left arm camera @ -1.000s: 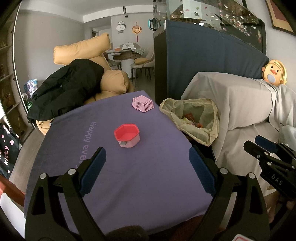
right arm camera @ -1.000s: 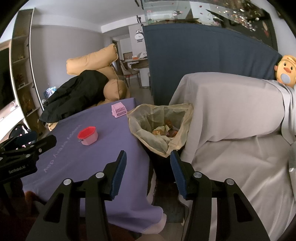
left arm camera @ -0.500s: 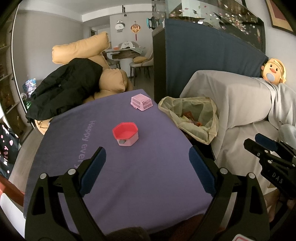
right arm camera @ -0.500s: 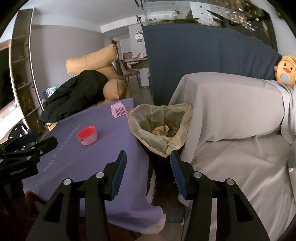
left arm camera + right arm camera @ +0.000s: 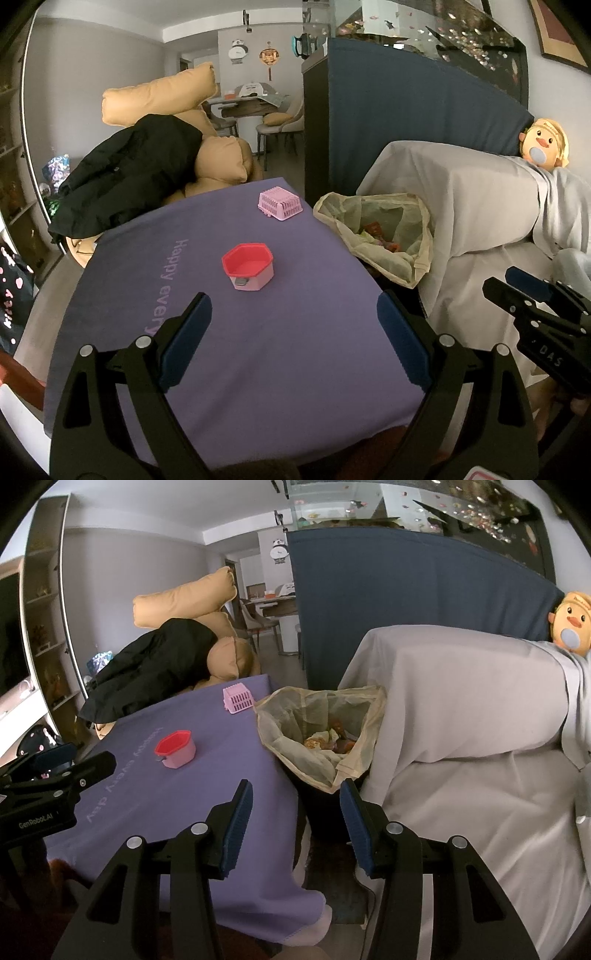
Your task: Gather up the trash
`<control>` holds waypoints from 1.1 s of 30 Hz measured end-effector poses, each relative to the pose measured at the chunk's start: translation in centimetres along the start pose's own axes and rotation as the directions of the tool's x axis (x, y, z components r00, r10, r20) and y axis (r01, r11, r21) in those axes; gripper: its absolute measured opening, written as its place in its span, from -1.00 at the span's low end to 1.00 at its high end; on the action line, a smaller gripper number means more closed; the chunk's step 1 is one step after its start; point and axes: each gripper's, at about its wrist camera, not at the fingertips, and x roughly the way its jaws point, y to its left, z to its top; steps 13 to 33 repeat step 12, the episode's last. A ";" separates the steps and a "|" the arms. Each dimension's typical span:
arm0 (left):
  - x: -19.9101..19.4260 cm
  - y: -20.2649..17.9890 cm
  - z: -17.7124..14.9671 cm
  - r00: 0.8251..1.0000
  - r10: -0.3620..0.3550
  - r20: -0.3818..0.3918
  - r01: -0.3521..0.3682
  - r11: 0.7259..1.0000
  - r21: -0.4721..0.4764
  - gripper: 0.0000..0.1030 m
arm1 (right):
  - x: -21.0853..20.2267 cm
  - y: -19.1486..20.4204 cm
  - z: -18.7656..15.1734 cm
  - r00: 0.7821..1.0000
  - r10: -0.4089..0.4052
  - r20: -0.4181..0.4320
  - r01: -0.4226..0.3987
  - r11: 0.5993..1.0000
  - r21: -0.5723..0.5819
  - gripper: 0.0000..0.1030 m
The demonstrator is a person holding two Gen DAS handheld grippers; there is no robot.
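- L hand-held gripper (image 5: 293,321): jaws wide, nothing between them; hovers over the near part of the purple surface (image 5: 295,350), pointing toward 12 o'clock and tilted down.
- R hand-held gripper (image 5: 295,808): jaws moderately wide, empty; sits off the surface's right edge, aimed at the bin bag (image 5: 321,723) just ahead at 12.
- Bin bag: mouth open, between the surface and the covered sofa (image 5: 480,701); wrappers/scraps visible at the bottom. From the L view it's at about 2 o'clock.
- On the surface: red-topped pink tub (image 5: 248,266) near centre, at 11 o'clock from the L gripper; pink basket (image 5: 280,203) at the far edge, 12 o'clock. Both look like containers, not litter; a small grey bit at the tub's front, can't tell what it is.
- No loose trash seen on the cloth.
- Step (judgement): collecting looks done or nearly so; both grippers idle, empty, apart from everything.
- Next (judgement): if the tub holds scraps, L needs to reach fwd, close on its rim, tip it over the bag at 2; tub inside looks empty from here, so a check first. Else tie/lift the bag w/ R.
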 end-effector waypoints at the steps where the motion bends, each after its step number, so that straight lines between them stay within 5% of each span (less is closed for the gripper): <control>1: 0.0 0.0 0.0 1.000 -0.002 0.000 0.002 1.000 0.000 0.68 | 0.0 0.0 0.0 1.000 0.000 0.000 0.000 1.000 0.000 -0.09; 8: 0.8 0.4 0.3 0.999 -0.020 -0.047 0.020 1.000 -0.006 0.68 | 0.7 -1.9 0.2 1.000 -0.008 -0.009 0.008 1.000 -0.001 -0.10; 12: 4.1 3.2 0.6 0.975 -0.145 -0.168 0.137 0.989 -0.054 0.68 | 3.1 -11.2 1.3 0.988 -0.151 -0.019 0.152 0.980 0.130 -0.09; 33: 4.1 3.2 0.6 0.975 -0.145 -0.168 0.137 0.989 -0.054 0.68 | 3.1 -11.2 1.3 0.988 -0.151 -0.019 0.152 0.980 0.130 -0.09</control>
